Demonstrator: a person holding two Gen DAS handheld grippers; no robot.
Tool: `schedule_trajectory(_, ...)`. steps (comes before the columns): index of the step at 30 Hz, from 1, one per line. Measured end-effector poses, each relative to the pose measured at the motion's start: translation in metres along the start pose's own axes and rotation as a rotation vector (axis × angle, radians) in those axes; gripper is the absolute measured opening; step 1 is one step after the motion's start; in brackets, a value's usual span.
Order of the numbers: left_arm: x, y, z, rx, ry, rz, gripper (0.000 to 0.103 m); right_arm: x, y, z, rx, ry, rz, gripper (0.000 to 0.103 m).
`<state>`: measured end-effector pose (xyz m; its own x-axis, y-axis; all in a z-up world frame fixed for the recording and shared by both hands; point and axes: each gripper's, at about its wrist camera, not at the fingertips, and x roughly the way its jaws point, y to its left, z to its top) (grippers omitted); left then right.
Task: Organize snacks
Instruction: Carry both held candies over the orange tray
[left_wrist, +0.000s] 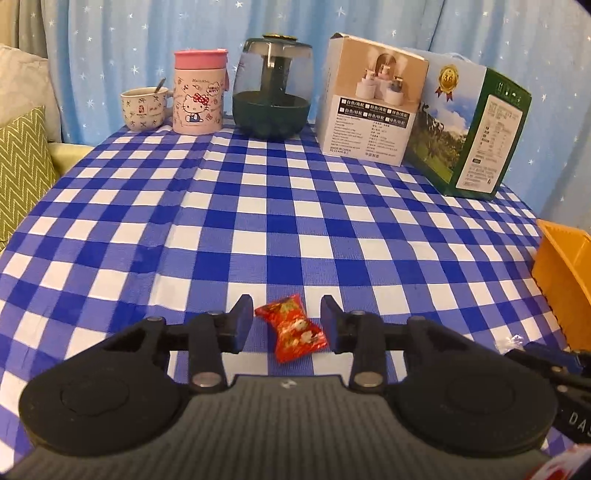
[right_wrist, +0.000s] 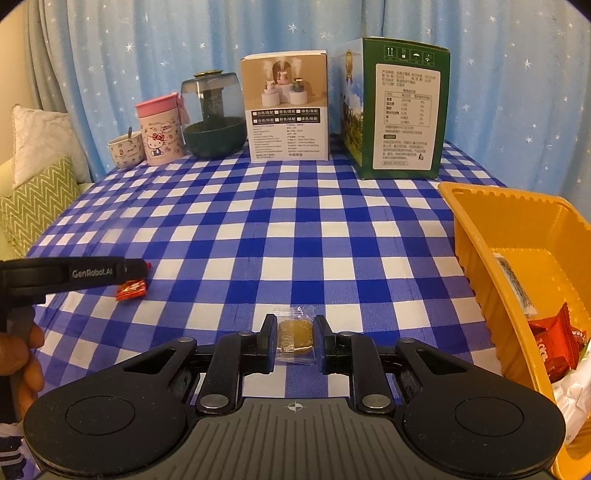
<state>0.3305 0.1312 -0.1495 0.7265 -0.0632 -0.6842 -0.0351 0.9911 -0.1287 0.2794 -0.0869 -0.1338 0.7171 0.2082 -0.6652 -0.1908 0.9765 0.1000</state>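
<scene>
— Where do things stand with the snacks?

— My right gripper (right_wrist: 294, 341) is clamped on a clear-wrapped yellow candy (right_wrist: 294, 335), pinched between its pads. The yellow bin (right_wrist: 476, 236) sits just off to that gripper's right, already holding a red packet (right_wrist: 554, 343) and other wrappers.

— And your left?

— My left gripper (left_wrist: 287, 324) has its jaws narrowly parted around the red candy (left_wrist: 291, 326), which lies on the checked tablecloth (left_wrist: 258, 206) between the fingers — neither pad seems to press on it.

— So the next move?

— I'd judge the right one carries its candy over the bin's near wall and lets go; the left needs to close squarely on the red wrapper without nudging it away.
</scene>
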Motion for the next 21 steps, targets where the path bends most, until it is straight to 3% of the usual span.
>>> schedule_trajectory(10, 0.007, -0.004, -0.007, 0.043, 0.03, 0.032, 0.02, 0.007, 0.001, 0.0, -0.004, 0.0, 0.0, 0.021)
schedule_trajectory(21, -0.042, -0.02, -0.02, 0.056, 0.038, -0.001, 0.018, -0.027, -0.003, 0.004, 0.018, -0.029, 0.006, 0.021)
